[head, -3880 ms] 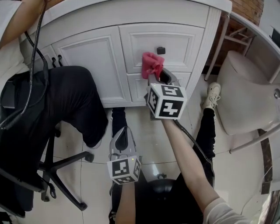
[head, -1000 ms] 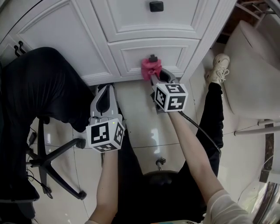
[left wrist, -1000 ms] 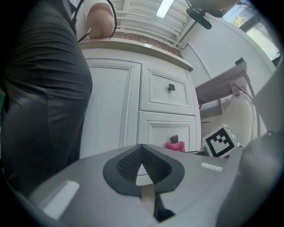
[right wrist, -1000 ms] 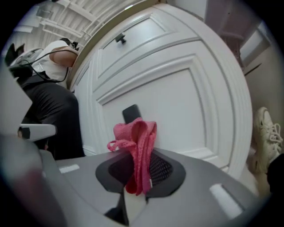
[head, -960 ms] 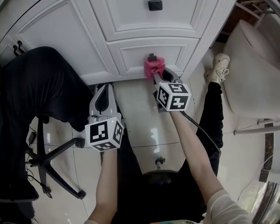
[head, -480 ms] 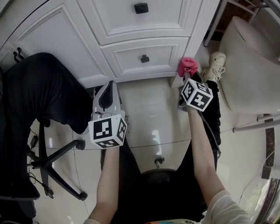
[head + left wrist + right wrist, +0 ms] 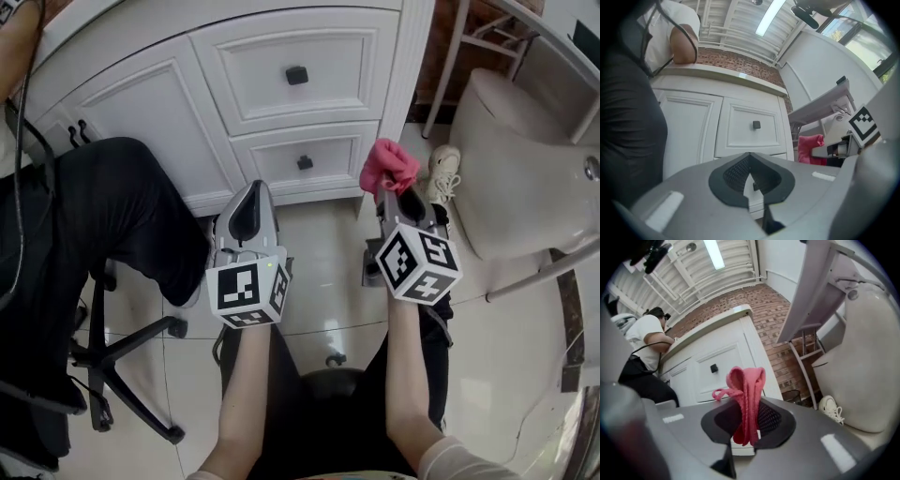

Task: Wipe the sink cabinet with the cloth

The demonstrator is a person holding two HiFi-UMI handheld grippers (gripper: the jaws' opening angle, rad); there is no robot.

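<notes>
The wiping looks to be between strokes: the cloth is off the sink cabinet, so the next move calls for pressing it flat against a panel, probably the cabinet's right corner post, and dragging it along with steady pressure.

Nearest, and in front of the cabinet's lower drawer, the left gripper hangs idle above the floor tiles, its jaws drawn together with nothing between them. Level with it, in front of the cabinet's right corner, the right gripper has its jaws clamped on the pink cloth, which bunches up out of the pads in a loose fold.

Beyond the cloth stands the white sink cabinet. The cloth sits just before the cabinet's right corner post, beside the lower drawer, apparently not touching either. A seated person's dark trouser leg covers the cabinet's left door.
</notes>
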